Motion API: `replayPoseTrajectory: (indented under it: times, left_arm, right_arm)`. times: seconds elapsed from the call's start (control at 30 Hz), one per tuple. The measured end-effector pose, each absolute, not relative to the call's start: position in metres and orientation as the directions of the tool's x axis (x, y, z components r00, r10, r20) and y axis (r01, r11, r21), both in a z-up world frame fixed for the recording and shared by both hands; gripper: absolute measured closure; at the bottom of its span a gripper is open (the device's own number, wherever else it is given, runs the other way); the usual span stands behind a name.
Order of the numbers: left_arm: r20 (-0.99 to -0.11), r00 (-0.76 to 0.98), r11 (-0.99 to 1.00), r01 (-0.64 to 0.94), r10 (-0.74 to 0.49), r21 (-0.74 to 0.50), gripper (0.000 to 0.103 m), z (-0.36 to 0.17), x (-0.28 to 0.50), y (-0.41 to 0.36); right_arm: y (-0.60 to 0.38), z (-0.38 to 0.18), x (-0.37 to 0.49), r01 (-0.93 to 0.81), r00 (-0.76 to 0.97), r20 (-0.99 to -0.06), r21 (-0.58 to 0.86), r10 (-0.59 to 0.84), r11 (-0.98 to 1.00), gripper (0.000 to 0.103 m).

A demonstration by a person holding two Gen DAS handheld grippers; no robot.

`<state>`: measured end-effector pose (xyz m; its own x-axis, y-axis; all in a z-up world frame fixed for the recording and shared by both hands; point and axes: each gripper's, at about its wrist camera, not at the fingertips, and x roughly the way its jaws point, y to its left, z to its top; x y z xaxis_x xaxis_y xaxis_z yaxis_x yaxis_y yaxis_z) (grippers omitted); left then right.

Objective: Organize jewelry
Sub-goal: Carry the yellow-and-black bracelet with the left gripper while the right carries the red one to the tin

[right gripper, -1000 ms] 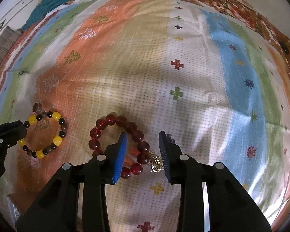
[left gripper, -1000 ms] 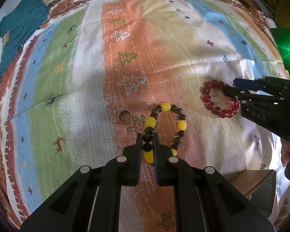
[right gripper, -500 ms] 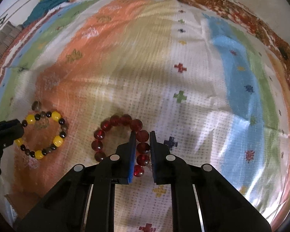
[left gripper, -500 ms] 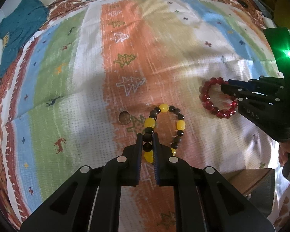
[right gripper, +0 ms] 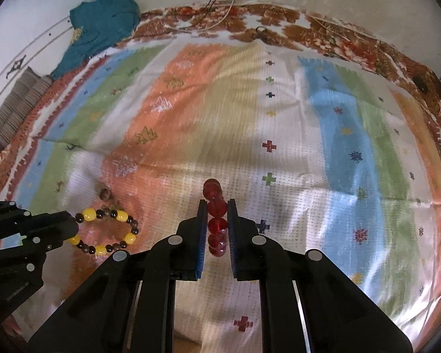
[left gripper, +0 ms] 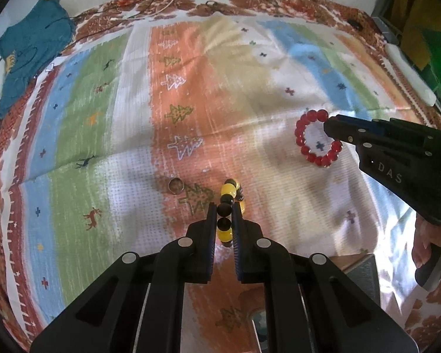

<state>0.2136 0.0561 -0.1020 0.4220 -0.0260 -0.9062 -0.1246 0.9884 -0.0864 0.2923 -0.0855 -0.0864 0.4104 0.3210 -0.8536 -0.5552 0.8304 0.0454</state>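
My left gripper [left gripper: 224,209] is shut on the yellow-and-dark bead bracelet [left gripper: 228,191] and holds it edge-on above the striped cloth; it also shows as a hanging ring in the right wrist view [right gripper: 104,231]. My right gripper [right gripper: 217,207] is shut on the red bead bracelet [right gripper: 216,206], lifted and seen edge-on; in the left wrist view the red bracelet [left gripper: 304,135] hangs from the right gripper [left gripper: 327,123]. A small metal ring [left gripper: 175,185] lies on the cloth left of the left gripper.
A teal garment [left gripper: 29,50] lies at the far left corner of the cloth. Thin cables [right gripper: 217,14] run along the far edge. A dark box corner [left gripper: 360,270] sits low at the right. A white object [left gripper: 408,73] lies at the far right edge.
Both grippers have risen with their bracelets, which now hang off the cloth. The right gripper, open a second ago, has shut on the red bracelet. The small ring has stayed in place.
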Motion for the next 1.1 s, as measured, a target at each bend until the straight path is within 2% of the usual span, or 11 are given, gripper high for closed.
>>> replayPoseTrajectory:
  times: [0.87, 1.1]
  left_arm:
    - [-0.820, 0.567, 0.982, -0.101, -0.077, -0.162, 0.093, -0.036, 0.171, 0.049]
    - [-0.798, 0.593, 0.984, -0.055, -0.106, -0.172, 0.093, -0.023, 0.155, 0.037]
  right_arm:
    - [-0.120, -0.039, 0.239, -0.575, 0.437, -0.797, 0.108, 0.416, 0.811, 0.089]
    - [-0.125, -0.029, 0.225, -0.586, 0.438, -0.784, 0.122, 0.440, 0.801, 0.089]
